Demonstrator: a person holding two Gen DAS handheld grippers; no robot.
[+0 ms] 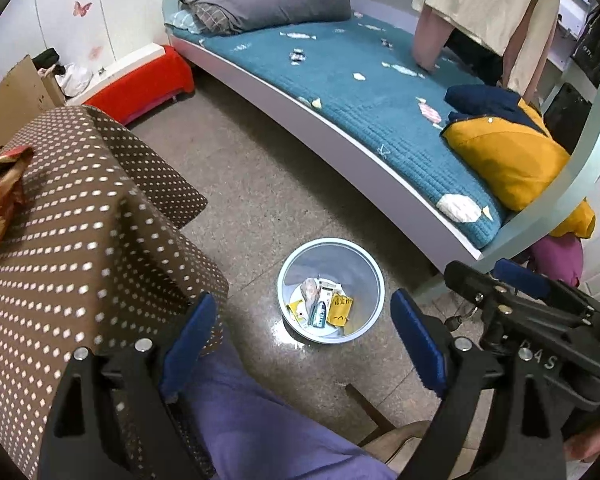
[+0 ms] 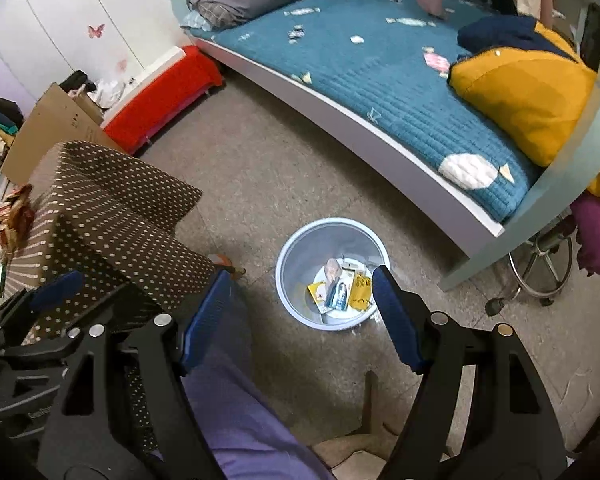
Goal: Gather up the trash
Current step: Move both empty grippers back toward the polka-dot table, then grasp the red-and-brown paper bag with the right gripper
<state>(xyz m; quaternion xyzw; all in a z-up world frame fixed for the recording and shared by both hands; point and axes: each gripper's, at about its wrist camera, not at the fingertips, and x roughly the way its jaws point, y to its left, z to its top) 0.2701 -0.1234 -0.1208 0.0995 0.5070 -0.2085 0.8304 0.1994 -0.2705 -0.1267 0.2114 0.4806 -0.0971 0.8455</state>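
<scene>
Fingers (image 1: 416,340) spread, empty, above bin (image 1: 296,258)

One round pale-blue plastic waste bin (image 1: 331,252) stands on the floor at six o'clock, holding about five pieces of trash: two yellow packets (image 1: 340,305), one blue-and-white sachet (image 1: 319,314), one white carton (image 1: 326,290) and one crumpled pale wrapper (image 1: 311,288). One crumpled red-and-gold foil wrapper (image 1: 2,192) lies at nine o'clock on the one brown white-dotted table (image 1: 84,216). Two butterfly stickers (image 1: 82,8) show at eleven o'clock.

Both grippers (image 1: 300,336) (image 2: 300,312) agape, empty.
</scene>
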